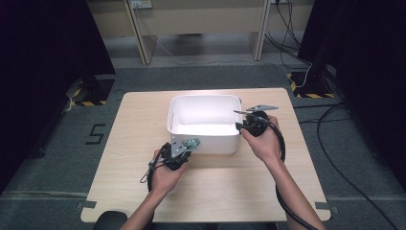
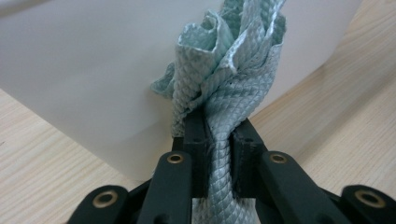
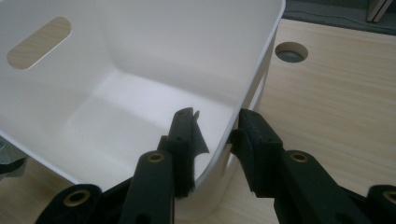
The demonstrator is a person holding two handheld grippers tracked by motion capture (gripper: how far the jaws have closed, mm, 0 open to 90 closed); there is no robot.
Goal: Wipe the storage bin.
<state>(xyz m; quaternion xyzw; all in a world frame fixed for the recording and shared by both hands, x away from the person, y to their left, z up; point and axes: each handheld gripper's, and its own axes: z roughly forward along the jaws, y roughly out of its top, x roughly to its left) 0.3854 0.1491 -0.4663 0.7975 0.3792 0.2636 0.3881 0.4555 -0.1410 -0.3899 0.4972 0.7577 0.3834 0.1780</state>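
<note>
- A pale blue-green cloth (image 2: pixel 224 84) with a woven, diamond-like texture is bunched into folds and pinched between the jaws of the left gripper (image 2: pixel 218 135), which are closed tight on it.
- In the left gripper view the cloth rises out of the jaws and fans open at the top, right against the outer wall of a white plastic bin (image 2: pixel 93 84).
- In the high view the left gripper (image 1: pixel 184 146) sits at the near left corner of the bin, with the cloth (image 1: pixel 193 142) showing as a small crumpled tuft against the bin's front wall, just below its rim.
- The left hand (image 1: pixel 165 175) holds this gripper from the near side of the table.
- The right gripper (image 3: pixel 215 140) straddles the bin's wall at a corner: one jaw is inside the bin, the other outside, with the rim (image 3: pixel 254 74) between them.
- The jaws stand partly closed around the wall; whether the pads actually press on it cannot be told.
- In the high view the right gripper (image 1: pixel 244 125) is at the bin's right side, held by the right hand (image 1: pixel 265 141).
- The white bin (image 1: pixel 203 139) is rectangular with rounded corners, open at the top, and has an oval handle slot (image 3: pixel 39 43) in one wall.
- Its smooth white floor (image 3: pixel 121 121) is bare.
- The bin stands on a light wooden table (image 1: pixel 134 167), towards the far middle.
- A round cable hole (image 3: pixel 291 51) is set in the tabletop just beyond the bin.
- Grey carpet (image 1: pixel 57 158) surrounds the table.
</note>
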